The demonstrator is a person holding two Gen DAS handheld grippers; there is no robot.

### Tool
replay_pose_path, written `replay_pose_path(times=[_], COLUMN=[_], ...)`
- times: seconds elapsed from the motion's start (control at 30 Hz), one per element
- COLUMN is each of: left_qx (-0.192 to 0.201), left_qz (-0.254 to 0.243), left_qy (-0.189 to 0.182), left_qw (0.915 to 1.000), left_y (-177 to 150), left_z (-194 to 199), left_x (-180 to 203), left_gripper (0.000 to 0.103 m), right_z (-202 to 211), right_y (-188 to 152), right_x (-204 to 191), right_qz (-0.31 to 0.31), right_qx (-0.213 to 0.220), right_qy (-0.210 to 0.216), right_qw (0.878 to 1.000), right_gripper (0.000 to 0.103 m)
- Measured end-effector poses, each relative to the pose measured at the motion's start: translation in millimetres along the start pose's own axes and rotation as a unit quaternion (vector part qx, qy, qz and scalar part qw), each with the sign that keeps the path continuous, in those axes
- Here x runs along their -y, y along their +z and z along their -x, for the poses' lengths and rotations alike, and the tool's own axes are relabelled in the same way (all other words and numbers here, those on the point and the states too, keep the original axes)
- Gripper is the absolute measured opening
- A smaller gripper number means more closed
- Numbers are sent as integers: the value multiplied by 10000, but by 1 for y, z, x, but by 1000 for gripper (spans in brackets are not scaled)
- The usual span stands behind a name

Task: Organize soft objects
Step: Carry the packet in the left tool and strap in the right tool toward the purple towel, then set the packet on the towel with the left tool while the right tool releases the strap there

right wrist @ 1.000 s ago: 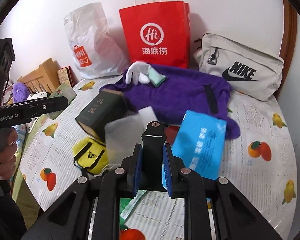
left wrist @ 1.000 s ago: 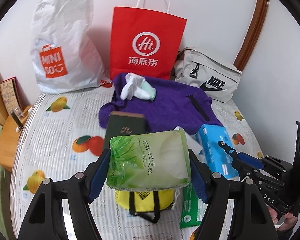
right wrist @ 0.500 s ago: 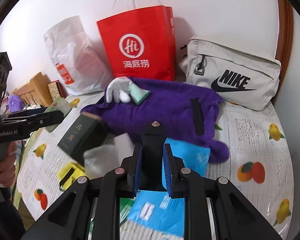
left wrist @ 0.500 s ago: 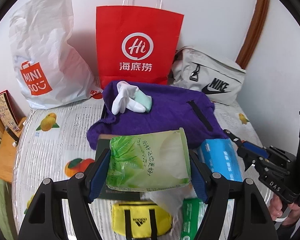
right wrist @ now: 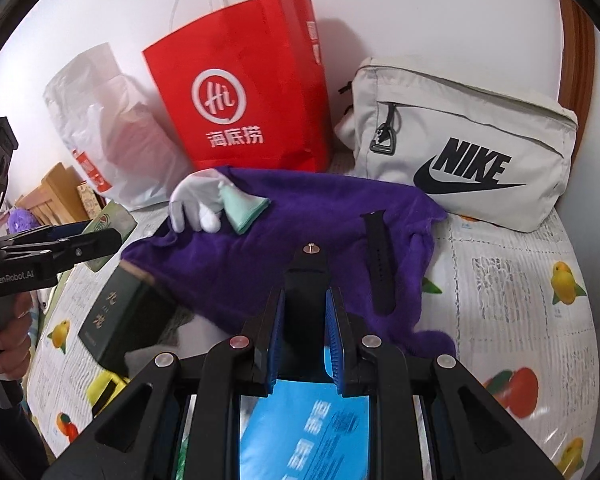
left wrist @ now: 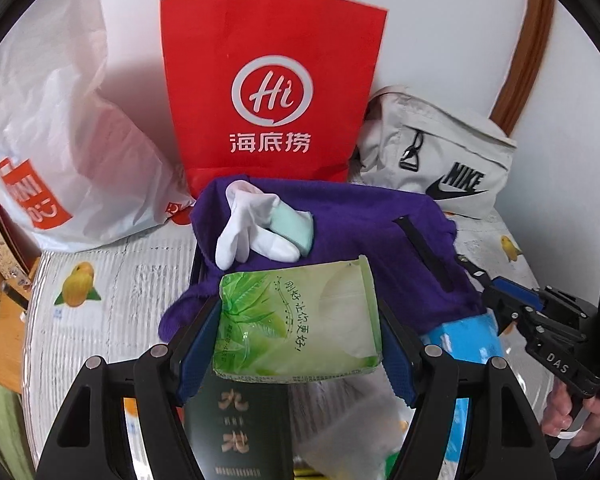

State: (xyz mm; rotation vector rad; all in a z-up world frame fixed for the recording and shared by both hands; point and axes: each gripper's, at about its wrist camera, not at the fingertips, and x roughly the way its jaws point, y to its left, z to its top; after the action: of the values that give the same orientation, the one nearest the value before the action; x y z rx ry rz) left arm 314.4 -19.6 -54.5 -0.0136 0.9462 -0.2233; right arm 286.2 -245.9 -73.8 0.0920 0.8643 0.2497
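My left gripper (left wrist: pixel 298 332) is shut on a green tissue pack (left wrist: pixel 296 320) and holds it above the table, in front of a purple towel (left wrist: pixel 364 236). White socks (left wrist: pixel 248 220) and a mint cloth (left wrist: pixel 294 228) lie on the towel. My right gripper (right wrist: pixel 305 312) is shut, with nothing between the pads, over the towel's (right wrist: pixel 312 232) near edge, above a blue tissue pack (right wrist: pixel 304 428). A black strap (right wrist: pixel 378 260) lies on the towel. The right gripper also shows at the right of the left wrist view (left wrist: pixel 484 284).
A red paper bag (left wrist: pixel 270 92), a white plastic bag (left wrist: pixel 56 132) and a grey Nike bag (left wrist: pixel 440 152) stand along the back wall. A dark green box (right wrist: pixel 128 316) and a yellow pouch (right wrist: pixel 104 390) lie at the left. The tablecloth (right wrist: pixel 520 292) has a fruit print.
Both grippers have moved forward toward the towel and the bags. The left one still carries the green pack; the right one stays shut.
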Motion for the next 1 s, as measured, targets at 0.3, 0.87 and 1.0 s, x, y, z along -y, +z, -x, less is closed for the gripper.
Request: replay_pose_path(times=[0.3,0.87,1.0], left_qx=[-227,-835,-872], left_qz=[-36,174,218], left_qy=[40,175,214], left_qw=[9997,9962,9957], left_y=[20,24,23], left_z=[-48,-112,-117], left_x=[-7,-12,-14], left_gripper=[71,71,73], right_z=[-39,-91,-95], right_y=[16,19,19], right_x=[20,40,40], right_qz=[-94,-149,-184], right_qx=[-215,-872,-924], right_qy=[-66,-109,-30], right_qw=[9997,9960,9956], right_gripper=[21,20,20])
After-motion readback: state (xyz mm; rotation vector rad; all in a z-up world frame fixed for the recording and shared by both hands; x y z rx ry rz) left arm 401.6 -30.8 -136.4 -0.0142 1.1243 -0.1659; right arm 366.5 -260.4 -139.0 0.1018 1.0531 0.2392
